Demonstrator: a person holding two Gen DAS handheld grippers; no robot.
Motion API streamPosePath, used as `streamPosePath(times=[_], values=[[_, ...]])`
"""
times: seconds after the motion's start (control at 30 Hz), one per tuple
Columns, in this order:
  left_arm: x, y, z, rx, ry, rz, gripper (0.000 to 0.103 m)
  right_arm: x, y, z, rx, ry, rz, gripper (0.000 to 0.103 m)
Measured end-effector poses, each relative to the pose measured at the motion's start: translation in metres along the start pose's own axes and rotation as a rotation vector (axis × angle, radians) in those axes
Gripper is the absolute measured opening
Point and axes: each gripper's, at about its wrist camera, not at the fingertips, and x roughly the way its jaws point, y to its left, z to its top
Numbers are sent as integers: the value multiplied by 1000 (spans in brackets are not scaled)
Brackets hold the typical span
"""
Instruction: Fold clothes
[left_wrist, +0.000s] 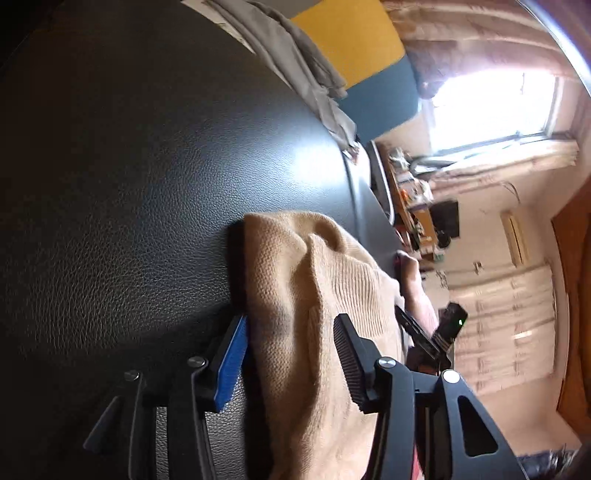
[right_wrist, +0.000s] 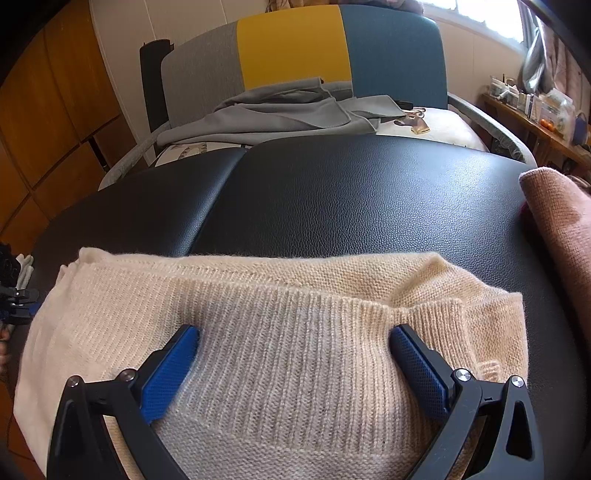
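Observation:
A cream knit sweater (right_wrist: 277, 295) lies folded on the black leather surface (right_wrist: 351, 192) near its front edge. My right gripper (right_wrist: 295, 339) is open, its blue pads (right_wrist: 173, 365) set wide apart on the ribbed hem, not pinching it. In the left wrist view, which is rolled sideways, one end of the same sweater (left_wrist: 295, 277) runs between the jaws of my left gripper (left_wrist: 291, 321). These jaws stand open with loose fabric between them. A hand (left_wrist: 417, 291) shows just beyond the sweater.
A grey garment (right_wrist: 280, 110) lies crumpled on a chair with a grey, yellow and teal back (right_wrist: 295, 44) behind the surface. A pinkish-brown knit (right_wrist: 557, 221) sits at the right edge. A cluttered shelf (right_wrist: 535, 107) stands far right.

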Motion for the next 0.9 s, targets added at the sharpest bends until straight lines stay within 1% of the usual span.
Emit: streamPosePath(times=[0.13, 0.2, 0.23, 0.33, 0.37, 0.4, 0.43, 0.53, 0.63, 0.67, 0.83, 0.9], values=[[16, -17, 6, 87, 63, 24, 51, 0, -1, 0, 2, -2, 3, 103], [19, -21, 7, 109, 81, 9, 58, 0, -1, 0, 2, -3, 2, 103], [20, -21, 6, 113, 89, -6, 59, 0, -1, 0, 3, -4, 3, 103], [32, -35, 5, 170, 123, -3, 57, -1, -1, 0, 7, -6, 6, 103], [34, -39, 4, 178, 127, 10, 53, -1, -2, 0, 7, -6, 7, 103], [37, -42, 2, 186, 130, 25, 22, -1, -2, 0, 7, -6, 6, 103], [37, -41, -1, 188, 127, 71, 23, -1, -2, 0, 6, -5, 6, 103], [33, -50, -8, 193, 55, 149, 21, -1, -2, 2, 5, -3, 1, 103], [22, -47, -8, 161, 8, 173, 20, -4, 1, 4, -3, 3, -1, 103], [18, -45, -7, 151, -2, 180, 20, -7, 1, 6, -4, 4, 14, 103], [-24, -42, -1, 139, -65, 245, 20, -56, 5, 11, -89, -17, 163, 103], [-42, -44, 3, 143, -73, 266, 20, -70, 9, 7, -148, 22, 237, 103]])
